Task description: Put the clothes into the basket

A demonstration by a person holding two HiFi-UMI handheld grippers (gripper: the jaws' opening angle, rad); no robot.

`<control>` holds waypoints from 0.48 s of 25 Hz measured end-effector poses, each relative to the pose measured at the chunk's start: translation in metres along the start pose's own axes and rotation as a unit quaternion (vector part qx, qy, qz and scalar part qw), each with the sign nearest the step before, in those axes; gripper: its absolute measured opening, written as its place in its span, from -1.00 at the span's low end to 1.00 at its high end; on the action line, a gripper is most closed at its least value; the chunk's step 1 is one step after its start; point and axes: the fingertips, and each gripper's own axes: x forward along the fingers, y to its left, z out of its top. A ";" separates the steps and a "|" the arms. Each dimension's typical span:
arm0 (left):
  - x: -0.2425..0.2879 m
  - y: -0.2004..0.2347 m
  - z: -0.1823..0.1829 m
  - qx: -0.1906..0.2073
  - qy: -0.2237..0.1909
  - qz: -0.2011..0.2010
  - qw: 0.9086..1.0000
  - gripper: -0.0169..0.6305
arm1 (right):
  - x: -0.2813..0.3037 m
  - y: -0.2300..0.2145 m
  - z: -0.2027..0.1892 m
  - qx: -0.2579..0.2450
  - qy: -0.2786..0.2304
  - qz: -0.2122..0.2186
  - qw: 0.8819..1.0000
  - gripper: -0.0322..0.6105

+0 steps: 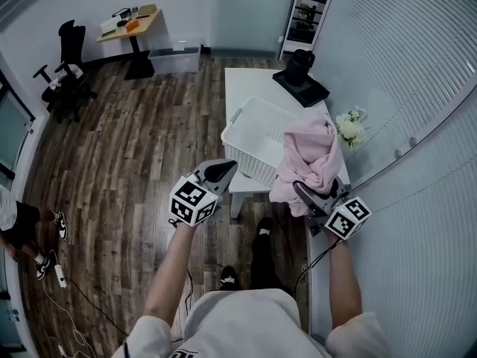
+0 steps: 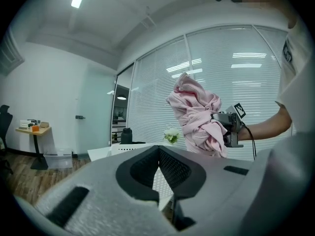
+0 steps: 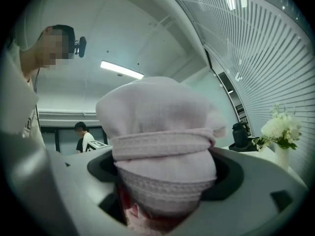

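1. Desk [image 1: 250, 88]: white, carries basket; no other clothes seen on it
2. Basket [image 1: 257, 136]: white, near-left desk corner, looks empty, so nothing dropped in yet
3. Pink garment [image 1: 309, 155]: bunched, in air just right of basket; long axis approx vertical
4. Right gripper [image 1: 302, 192]: jaws clenched on garment; prob needs shift left + release
5. Left gripper [image 1: 223, 170]: jaws pressed together, holding nothing, near basket front
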 end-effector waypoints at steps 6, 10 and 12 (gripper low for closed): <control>0.034 0.051 0.003 0.005 0.006 0.026 1.000 -0.91 | 0.047 -0.047 0.030 0.022 -0.028 0.041 0.999 0.51; 0.061 0.091 0.018 0.008 0.006 0.046 0.999 -0.91 | 0.083 -0.087 0.045 0.020 -0.024 0.055 0.998 0.51; 0.075 0.104 0.028 0.011 0.004 0.053 0.999 -0.91 | 0.095 -0.103 0.047 0.022 -0.013 0.063 0.998 0.51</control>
